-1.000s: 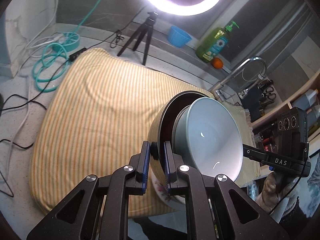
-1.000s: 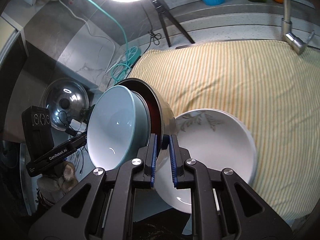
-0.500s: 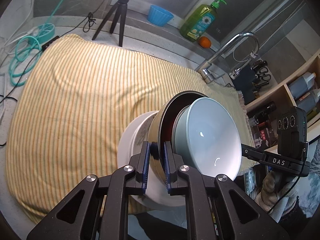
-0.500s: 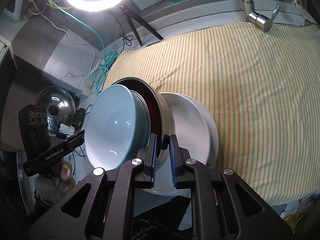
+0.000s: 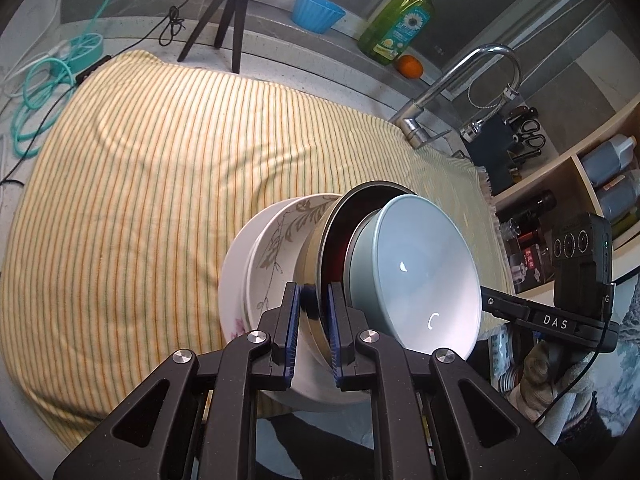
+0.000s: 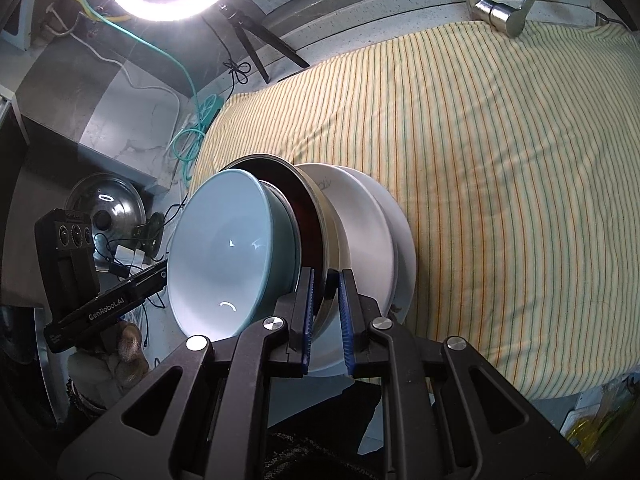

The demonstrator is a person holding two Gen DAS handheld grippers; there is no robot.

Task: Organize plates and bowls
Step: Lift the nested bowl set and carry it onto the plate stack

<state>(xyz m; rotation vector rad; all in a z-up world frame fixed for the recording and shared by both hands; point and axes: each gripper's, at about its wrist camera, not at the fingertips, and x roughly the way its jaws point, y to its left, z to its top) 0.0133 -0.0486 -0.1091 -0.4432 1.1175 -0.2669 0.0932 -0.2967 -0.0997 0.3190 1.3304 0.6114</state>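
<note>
A dark metal bowl (image 5: 334, 224) with a red-brown inside holds a pale blue bowl (image 5: 420, 272) nested in it. My left gripper (image 5: 314, 312) is shut on the metal bowl's rim at one side. My right gripper (image 6: 325, 312) is shut on the metal bowl's (image 6: 320, 208) opposite rim, with the blue bowl (image 6: 224, 256) to its left. The pair hangs tilted just over a stack of white bowls (image 5: 272, 248) with a leaf pattern, which lies on the striped cloth. From the right wrist view the white stack (image 6: 372, 232) sits close behind the metal bowl. Contact between them cannot be told.
The yellow striped cloth (image 5: 160, 152) covers the counter. Behind it stand a tripod (image 5: 232, 12), a small blue bowl (image 5: 318, 12), a green soap bottle (image 5: 400, 20), an orange (image 5: 409, 67) and a faucet (image 5: 460, 76). Shelves with bottles (image 5: 600, 168) are at the right. A pot lid (image 6: 108, 212) lies left.
Both grippers have carried the nested bowls across and down. The white stack, earlier off to the side and half hidden, now lies right under the metal bowl. Both grips are unchanged.
</note>
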